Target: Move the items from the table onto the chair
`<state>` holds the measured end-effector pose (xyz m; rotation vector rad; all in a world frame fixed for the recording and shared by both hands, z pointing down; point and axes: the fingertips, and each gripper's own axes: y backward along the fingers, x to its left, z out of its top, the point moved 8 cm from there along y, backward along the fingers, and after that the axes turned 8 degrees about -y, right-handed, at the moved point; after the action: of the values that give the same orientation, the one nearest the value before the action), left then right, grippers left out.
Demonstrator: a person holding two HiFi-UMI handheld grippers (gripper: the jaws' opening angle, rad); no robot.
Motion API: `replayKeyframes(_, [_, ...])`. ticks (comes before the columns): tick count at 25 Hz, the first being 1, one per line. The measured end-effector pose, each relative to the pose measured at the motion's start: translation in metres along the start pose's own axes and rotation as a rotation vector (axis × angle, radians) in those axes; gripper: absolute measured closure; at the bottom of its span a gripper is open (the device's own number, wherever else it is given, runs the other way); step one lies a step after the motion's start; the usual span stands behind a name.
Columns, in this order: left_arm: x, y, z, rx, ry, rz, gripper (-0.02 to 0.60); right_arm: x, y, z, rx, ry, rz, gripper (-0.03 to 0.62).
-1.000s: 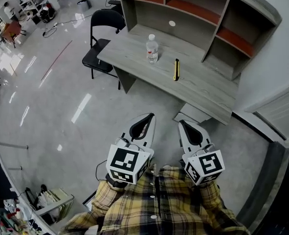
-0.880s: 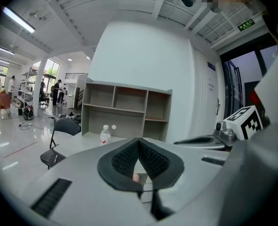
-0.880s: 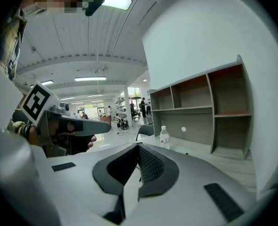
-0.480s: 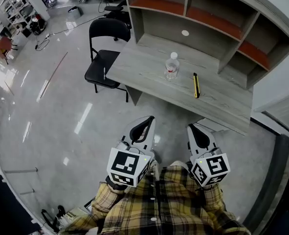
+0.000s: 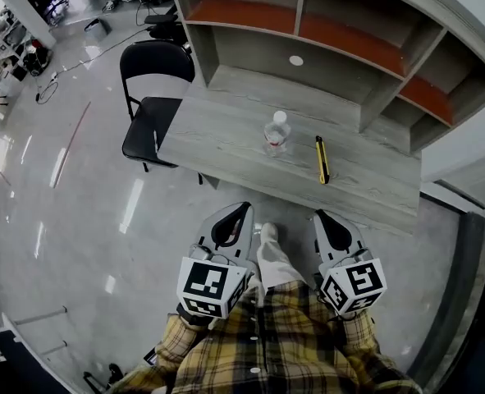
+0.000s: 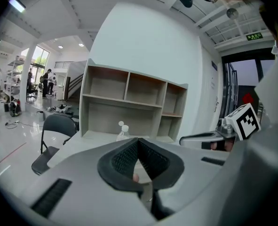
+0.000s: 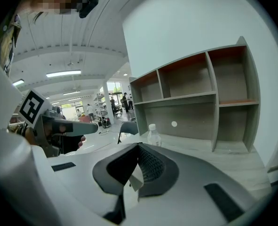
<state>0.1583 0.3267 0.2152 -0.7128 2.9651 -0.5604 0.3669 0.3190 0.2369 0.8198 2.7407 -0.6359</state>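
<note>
On the bench [image 5: 217, 138], well ahead of the person, stand a water bottle [image 5: 276, 134] and, near it, a yellow knife [image 5: 322, 160]. The black chair [image 5: 148, 130] sits at the bench's left end. The left hand-held gripper [image 5: 240, 213] and right hand-held gripper [image 5: 324, 220] are both clenched on nothing and held close to the body, probably because the 2 items are not yet within reach.

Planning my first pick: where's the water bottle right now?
Head view: the water bottle stands upright near the desk's middle, just left of the yellow utility knife.
</note>
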Motion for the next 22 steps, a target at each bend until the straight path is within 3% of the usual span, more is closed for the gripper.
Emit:
replayKeyframes(10, [0.031, -0.111, 0.058, -0.011, -0.043, -0.006, 0.578, -0.069, -0.069, 0.073, -0.046, 0.001, 0.026, 0.577])
replayKeyframes(22, [0.034, -0.159, 0.053, 0.058, -0.044, -0.054, 0.577, -0.101, -0.087, 0.081, -0.035, -0.044, 0.015, 0.577])
